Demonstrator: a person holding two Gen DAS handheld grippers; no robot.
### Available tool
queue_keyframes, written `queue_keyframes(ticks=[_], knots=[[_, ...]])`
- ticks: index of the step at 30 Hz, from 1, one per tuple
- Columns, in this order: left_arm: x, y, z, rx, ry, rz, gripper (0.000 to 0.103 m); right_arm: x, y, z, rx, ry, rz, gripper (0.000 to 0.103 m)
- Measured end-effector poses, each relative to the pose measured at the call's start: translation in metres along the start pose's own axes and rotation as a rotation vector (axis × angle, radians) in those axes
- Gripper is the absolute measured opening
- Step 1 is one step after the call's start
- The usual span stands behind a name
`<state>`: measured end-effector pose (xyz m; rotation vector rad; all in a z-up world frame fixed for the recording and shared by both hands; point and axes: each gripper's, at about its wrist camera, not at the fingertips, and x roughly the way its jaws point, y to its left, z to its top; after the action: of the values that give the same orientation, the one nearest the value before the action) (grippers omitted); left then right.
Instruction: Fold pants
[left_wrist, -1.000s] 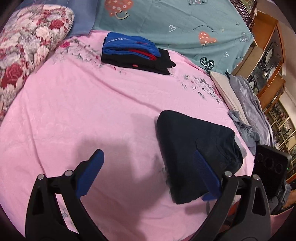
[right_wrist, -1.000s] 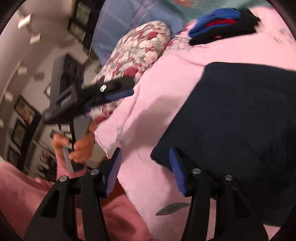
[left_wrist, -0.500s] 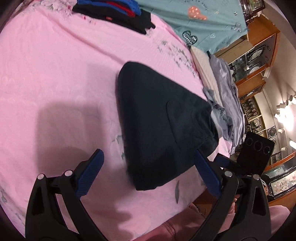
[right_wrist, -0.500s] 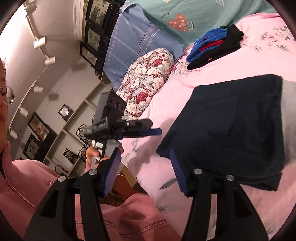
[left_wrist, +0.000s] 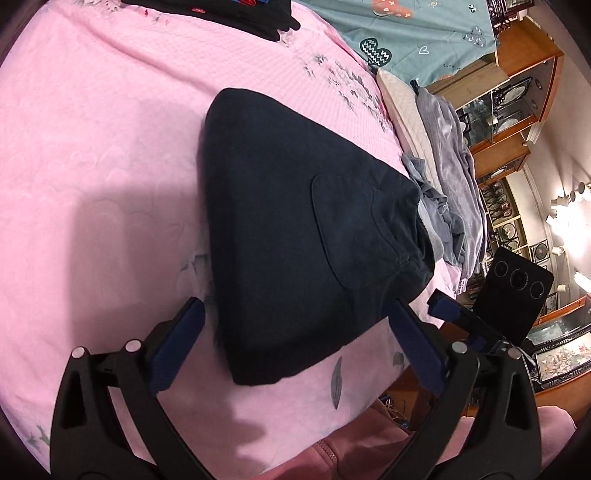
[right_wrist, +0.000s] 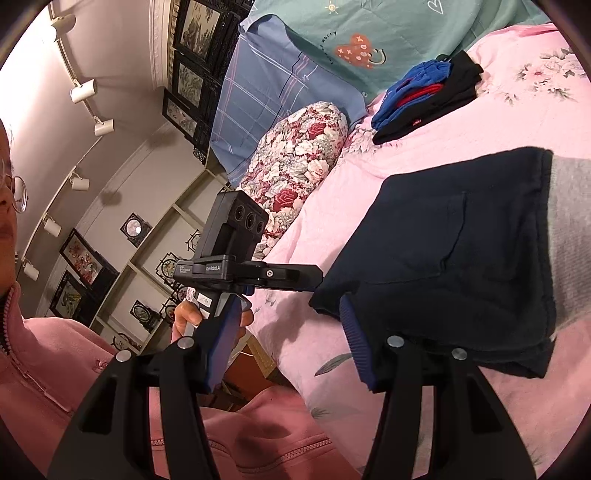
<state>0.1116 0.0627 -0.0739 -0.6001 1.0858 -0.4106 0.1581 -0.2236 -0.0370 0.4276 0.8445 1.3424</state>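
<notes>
On the pink bed (left_wrist: 92, 155), near its front edge, the folded pants (left_wrist: 306, 236) lie just ahead of the left tongs (left_wrist: 295, 350) and beside the right tongs (right_wrist: 291, 350), both spread wide, gripping nothing.

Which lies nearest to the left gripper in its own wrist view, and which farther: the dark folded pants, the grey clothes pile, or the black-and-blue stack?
1. Dark folded pants, directly ahead between the fingers.
2. Grey clothes pile, right bed edge.
3. Black-and-blue stack, far top of the bed.
</notes>
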Motion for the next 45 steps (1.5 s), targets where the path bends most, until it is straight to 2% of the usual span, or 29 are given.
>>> queue_keyframes(ticks=[13,15,17,19,21,26,32,36,41,45], knots=[[0.018,-0.007,0.017,0.049,0.052,-0.016,0.101,-0.035,-0.006,0.008,0.011,-0.085,-0.058,0.056],[0.019,-0.008,0.018,0.058,0.058,-0.014,0.101,-0.045,-0.008,0.014,0.004,-0.112,-0.098,0.056],[0.021,-0.009,0.019,0.067,0.059,-0.012,0.101,-0.056,-0.013,0.021,0.021,-0.149,-0.164,0.064],[0.021,-0.009,0.019,0.071,0.055,-0.014,0.101,-0.073,-0.028,0.032,0.092,-0.208,-0.274,0.065],[0.021,-0.008,0.018,0.073,0.049,-0.019,0.101,-0.083,-0.045,0.043,0.179,-0.220,-0.353,0.067],[0.018,-0.005,0.016,0.074,0.033,-0.043,0.101,-0.076,-0.076,0.058,0.300,-0.102,-0.513,0.068],[0.018,-0.002,0.019,0.074,0.037,-0.067,0.101,-0.049,-0.092,0.050,0.317,0.042,-0.569,0.068],[0.019,-0.005,0.018,0.083,0.037,-0.054,0.101,-0.041,-0.104,0.045,0.363,0.077,-0.527,0.070],[0.019,-0.007,0.015,0.098,0.035,-0.043,0.101,-0.040,-0.110,0.051,0.401,0.081,-0.412,0.083],[0.018,-0.004,0.017,0.086,0.037,-0.064,0.101,-0.023,-0.109,0.058,0.390,0.155,-0.336,0.087]])
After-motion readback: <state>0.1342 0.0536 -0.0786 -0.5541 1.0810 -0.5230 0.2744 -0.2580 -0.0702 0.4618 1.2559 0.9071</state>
